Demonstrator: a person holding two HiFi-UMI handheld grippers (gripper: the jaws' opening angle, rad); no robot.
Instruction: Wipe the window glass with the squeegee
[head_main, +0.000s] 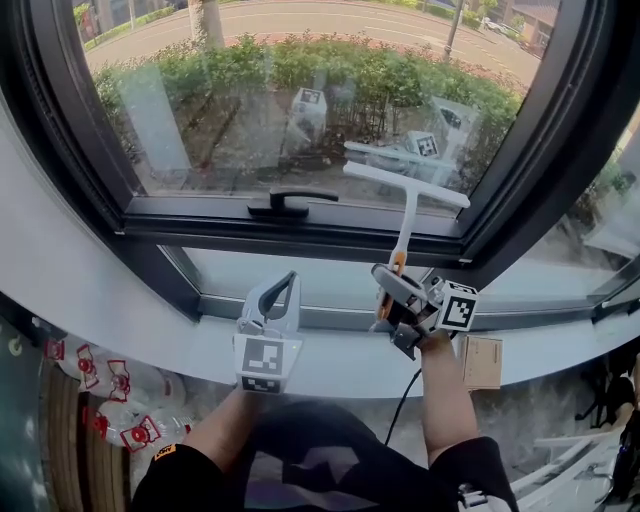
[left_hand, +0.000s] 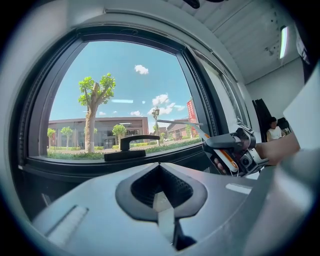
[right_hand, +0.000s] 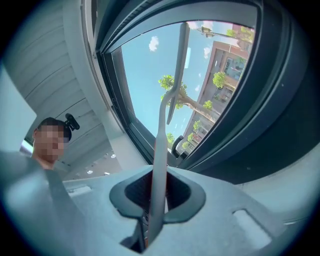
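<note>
In the head view your right gripper (head_main: 397, 290) holds the squeegee (head_main: 405, 190) by the lower end of its handle, just above the orange section. The shaft rises to the pale crossbar blade, which lies slightly tilted against or just off the lower right part of the window glass (head_main: 300, 90); you cannot tell contact from here. Your left gripper (head_main: 280, 292) hangs low over the grey sill (head_main: 150, 330), well apart from the tool, below the black window handle (head_main: 290, 203). In the left gripper view the jaws are pressed together with nothing between them, pointing at the pane and its handle, and the other gripper shows off to the right. In the right gripper view the jaws pinch the thin shaft, which runs straight up from them to the blade, seen edge-on near the frame. The tool looks light and stiff, with a soft edge that probably needs even pressure. With the hold this far from the blade, it may twist, so a firm pinch low on the handle suits.
</note>
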